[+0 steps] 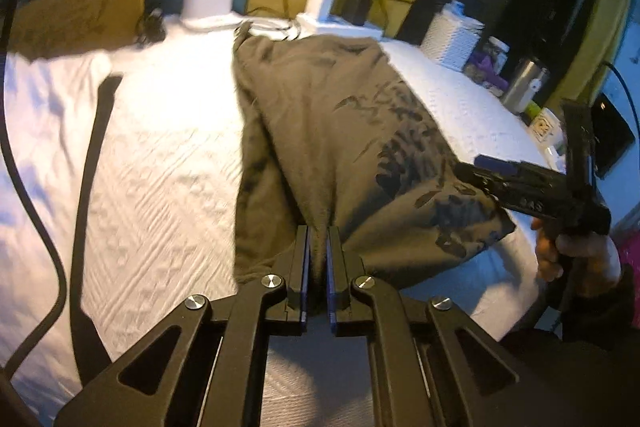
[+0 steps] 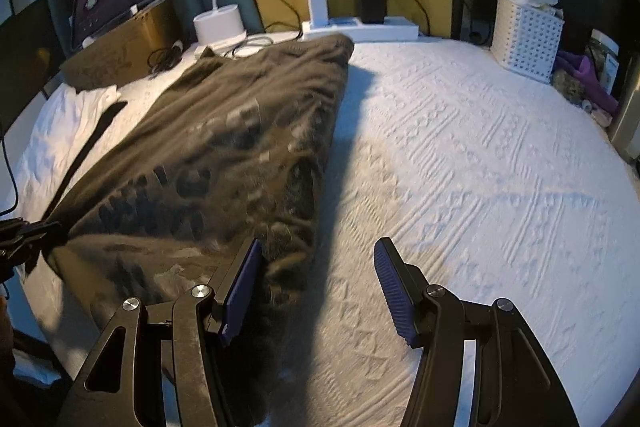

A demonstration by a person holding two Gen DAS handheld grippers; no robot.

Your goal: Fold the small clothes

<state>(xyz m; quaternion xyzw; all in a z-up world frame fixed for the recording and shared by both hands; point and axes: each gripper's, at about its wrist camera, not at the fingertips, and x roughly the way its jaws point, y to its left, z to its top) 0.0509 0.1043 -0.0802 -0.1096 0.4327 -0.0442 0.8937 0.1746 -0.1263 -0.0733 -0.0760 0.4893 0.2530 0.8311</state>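
Observation:
An olive-brown printed garment point(image 1: 332, 131) lies lengthwise on the white textured cover point(image 1: 168, 163). My left gripper point(image 1: 318, 247) is shut on the garment's near edge, which is pinched between the blue pads. My right gripper point(image 2: 318, 267) is open, its left finger over the garment's near right corner point(image 2: 288, 259) with nothing between the pads. In the left wrist view the right gripper point(image 1: 532, 187) shows at the garment's right corner, held by a hand. In the right wrist view the garment point(image 2: 224, 147) stretches back toward the lamp, and the left gripper point(image 2: 28, 231) holds its left corner.
A white lamp base point(image 2: 219, 23), a power strip with chargers point(image 2: 360, 27), a white perforated basket point(image 2: 528, 31) and a cardboard box point(image 2: 124, 43) line the far edge. A black strap point(image 1: 90, 187) lies on the cover at left. A steel tumbler point(image 1: 524, 83) stands right.

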